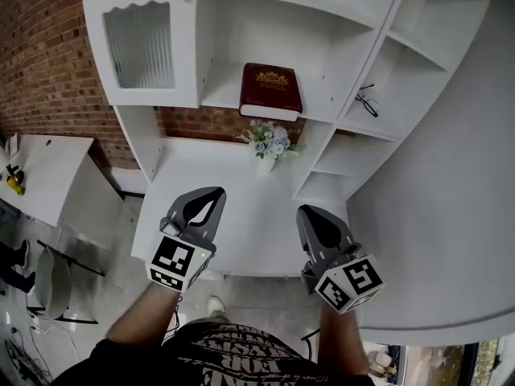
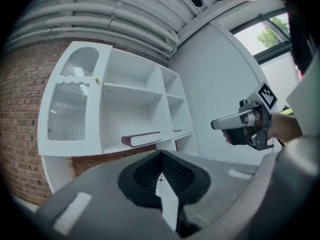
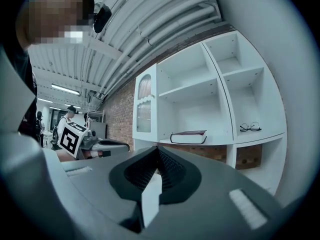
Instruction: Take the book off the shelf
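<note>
Head view, maroon book [image 1: 270,89] — gold crest [image 1: 272,76], unreadable

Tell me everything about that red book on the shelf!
The book is dark red, with a gold crest on its cover and pale page edges. It looks like a thick hardback. It is closed and lies flat, cover up, on the white shelf, in the open middle compartment. Only the shelf touches it; nothing lies on it.

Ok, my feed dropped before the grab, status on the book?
Left gripper and right gripper shut, empty, short of the shelf. Book lies flat there, untouched. Flower vase stands on desktop below it.
</note>
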